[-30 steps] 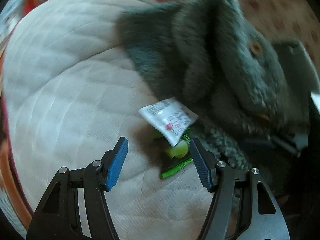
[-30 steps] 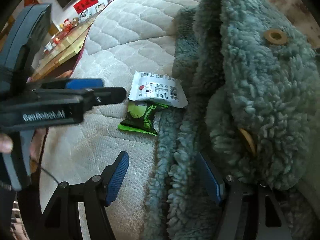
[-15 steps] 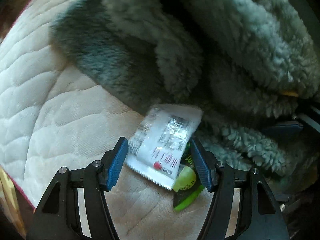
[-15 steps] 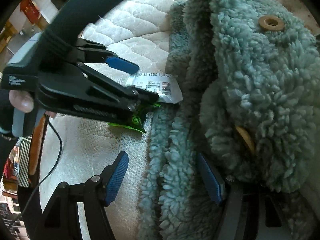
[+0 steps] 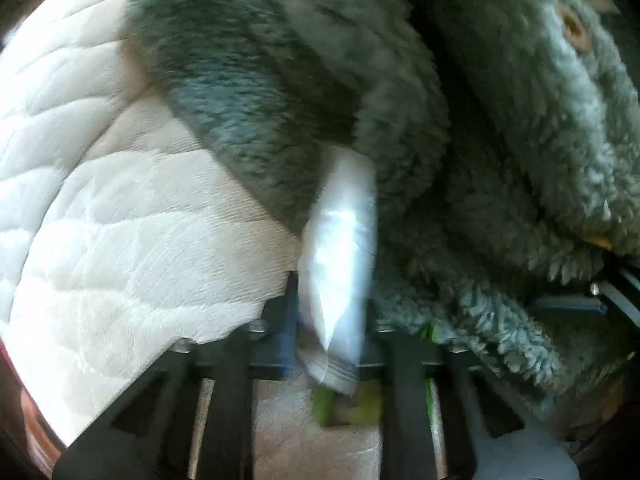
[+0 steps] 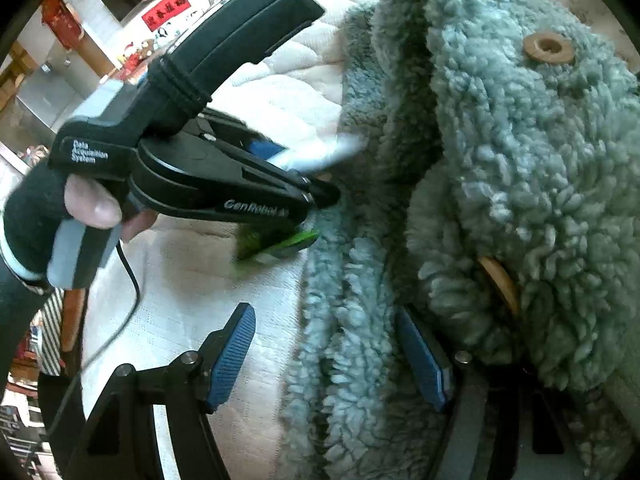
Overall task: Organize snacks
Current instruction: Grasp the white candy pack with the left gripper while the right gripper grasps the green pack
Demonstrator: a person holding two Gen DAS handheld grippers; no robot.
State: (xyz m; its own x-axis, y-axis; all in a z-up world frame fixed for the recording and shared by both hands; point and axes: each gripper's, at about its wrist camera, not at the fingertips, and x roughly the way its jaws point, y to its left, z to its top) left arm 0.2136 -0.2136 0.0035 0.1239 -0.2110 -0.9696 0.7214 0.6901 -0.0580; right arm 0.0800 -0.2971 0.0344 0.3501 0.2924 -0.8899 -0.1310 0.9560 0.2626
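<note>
Left tongs (image 5: 328, 340) closed on blurred white packet (image 5: 340, 256) (print unreadable).

A home is showing here, likely a bedroom: a quilted cream mattress (image 6: 280, 96) is lying under a teal fleece coat (image 6: 520, 184) with wooden buttons, while red paper banners (image 6: 168, 10) are hanging on the wall beyond cluttered shelves

Both wrist views look steeply down, close, sharing the fleece coat (image 5: 460, 160).
</note>
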